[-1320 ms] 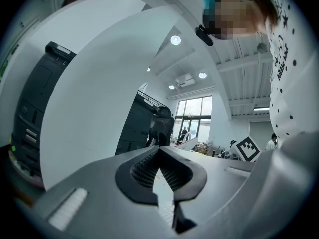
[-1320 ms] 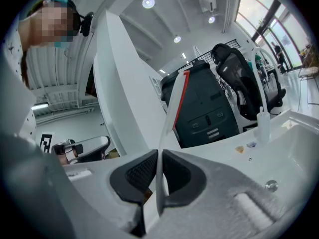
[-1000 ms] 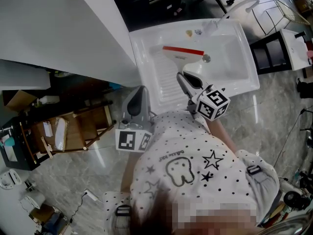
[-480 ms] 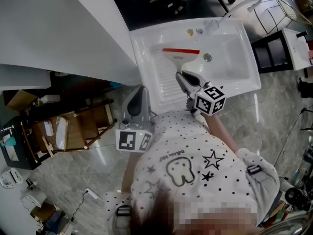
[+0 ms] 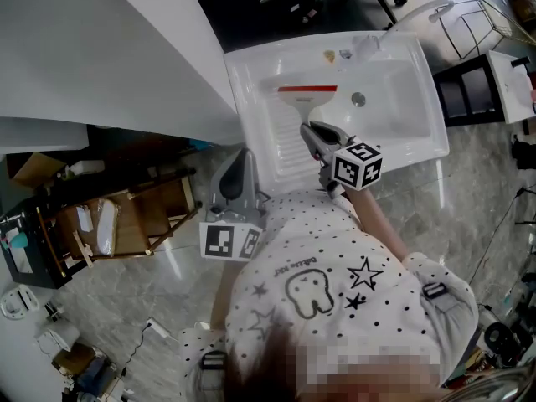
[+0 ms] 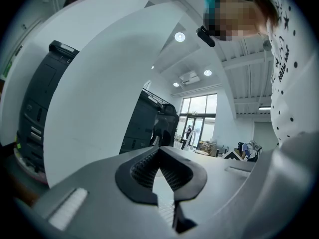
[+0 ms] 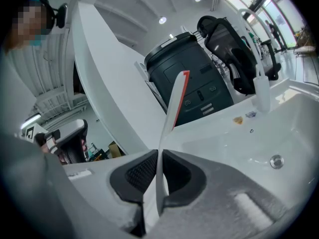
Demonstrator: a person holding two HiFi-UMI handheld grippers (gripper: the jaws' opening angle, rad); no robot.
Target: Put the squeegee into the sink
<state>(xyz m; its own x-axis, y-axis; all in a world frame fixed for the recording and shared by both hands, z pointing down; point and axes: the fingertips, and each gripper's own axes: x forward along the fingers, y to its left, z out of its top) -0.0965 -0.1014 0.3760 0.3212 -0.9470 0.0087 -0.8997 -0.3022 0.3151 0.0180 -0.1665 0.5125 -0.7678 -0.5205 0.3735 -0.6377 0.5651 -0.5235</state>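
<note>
1. The right gripper (image 7: pixel 159 156) has its jaws clamped on the white handle of the squeegee (image 5: pixel 306 92).
2. The squeegee hangs over the ribbed left part of the white sink (image 5: pixel 421 152), red blade edge toward the back wall. Whether it touches the basin cannot be told.
3. The drain (image 5: pixel 358 100) lies to the blade's right, and the faucet (image 7: pixel 261 96) stands at the back rim.
4. The left gripper (image 6: pixel 159 153) has its jaws together on nothing and is held outside the sink's front left corner.

Left gripper (image 6: pixel 159 151): jaws closed, tips in contact, nothing between them. Ahead: a large white panel (image 6: pixel 99 93). Left: a black cabinet (image 6: pixel 40 108). Right: a dotted shirt (image 6: pixel 294 59).
</note>
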